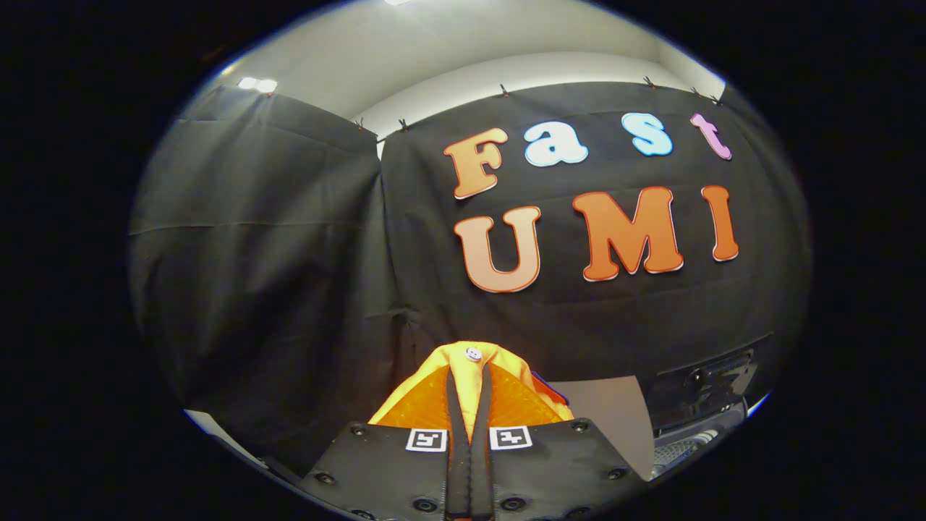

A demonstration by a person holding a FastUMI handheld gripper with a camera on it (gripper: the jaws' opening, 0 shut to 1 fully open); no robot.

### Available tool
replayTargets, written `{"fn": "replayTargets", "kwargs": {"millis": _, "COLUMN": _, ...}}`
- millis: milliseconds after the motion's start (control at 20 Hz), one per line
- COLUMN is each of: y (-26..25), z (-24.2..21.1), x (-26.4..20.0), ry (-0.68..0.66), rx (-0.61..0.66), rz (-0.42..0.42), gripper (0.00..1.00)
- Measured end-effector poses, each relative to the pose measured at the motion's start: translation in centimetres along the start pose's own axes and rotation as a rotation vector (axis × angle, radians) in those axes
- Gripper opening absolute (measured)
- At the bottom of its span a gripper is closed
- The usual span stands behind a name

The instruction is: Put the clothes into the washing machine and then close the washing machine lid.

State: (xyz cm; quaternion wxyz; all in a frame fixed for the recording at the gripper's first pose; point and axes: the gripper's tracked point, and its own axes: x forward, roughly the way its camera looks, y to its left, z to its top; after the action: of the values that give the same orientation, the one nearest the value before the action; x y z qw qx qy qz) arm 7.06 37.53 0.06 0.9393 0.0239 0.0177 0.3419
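An orange and yellow garment (423, 405) with a small white button hangs bunched around my two fingers. My gripper (469, 376) is shut on the garment, with its fingers pressed close together and a thin fold of yellow cloth between them. The garment is lifted up in front of the black booth wall. Low and to the right, beyond the fingers, a dark machine edge (712, 394) with a black handle-like part and a grey ribbed rim shows; I cannot tell whether its lid is up or down.
A pale grey panel (611, 416) stands just right of the garment. A strip of light surface (210, 427) shows low on the left. Black cloth walls stand close ahead and on the left, under a white ceiling.
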Motion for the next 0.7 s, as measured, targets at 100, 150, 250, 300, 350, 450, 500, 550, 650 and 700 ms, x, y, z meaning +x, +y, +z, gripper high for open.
{"fn": "replayTargets", "kwargs": {"millis": 100, "y": -1.1, "z": 1.3, "x": -1.9, "ry": -0.031, "rx": 0.010, "rz": 0.019, "gripper": 0.08}}
{"fn": "replayTargets", "kwargs": {"millis": 150, "y": -2.2, "z": 2.1, "x": -2.9, "ry": -0.044, "rx": 0.018, "rz": 0.029, "gripper": 0.08}}
{"fn": "replayTargets", "kwargs": {"millis": 250, "y": -5.5, "z": 4.5, "x": -4.6, "ry": -0.084, "rx": 0.012, "rz": 0.024, "gripper": 0.08}}
{"fn": "replayTargets", "kwargs": {"millis": 300, "y": -7.8, "z": 5.7, "x": -5.1, "ry": -0.103, "rx": 0.013, "rz": 0.017, "gripper": 0.08}}
{"fn": "replayTargets", "kwargs": {"millis": 350, "y": -9.8, "z": 6.5, "x": -5.7, "ry": -0.123, "rx": 0.018, "rz": 0.008, "gripper": 0.08}}
{"fn": "replayTargets", "kwargs": {"millis": 450, "y": -14.1, "z": 7.6, "x": -7.7, "ry": -0.151, "rx": 0.017, "rz": -0.020, "gripper": 0.08}}
{"fn": "replayTargets", "kwargs": {"millis": 500, "y": -16.4, "z": 7.8, "x": -8.8, "ry": -0.159, "rx": 0.015, "rz": -0.041, "gripper": 0.08}}
{"fn": "replayTargets", "kwargs": {"millis": 550, "y": -18.6, "z": 8.0, "x": -9.8, "ry": -0.163, "rx": 0.013, "rz": -0.059, "gripper": 0.08}}
{"fn": "replayTargets", "kwargs": {"millis": 650, "y": -23.4, "z": 7.8, "x": -11.5, "ry": -0.155, "rx": 0.003, "rz": -0.110, "gripper": 0.08}}
{"fn": "replayTargets", "kwargs": {"millis": 700, "y": -25.8, "z": 7.7, "x": -12.4, "ry": -0.149, "rx": -0.003, "rz": -0.139, "gripper": 0.08}}
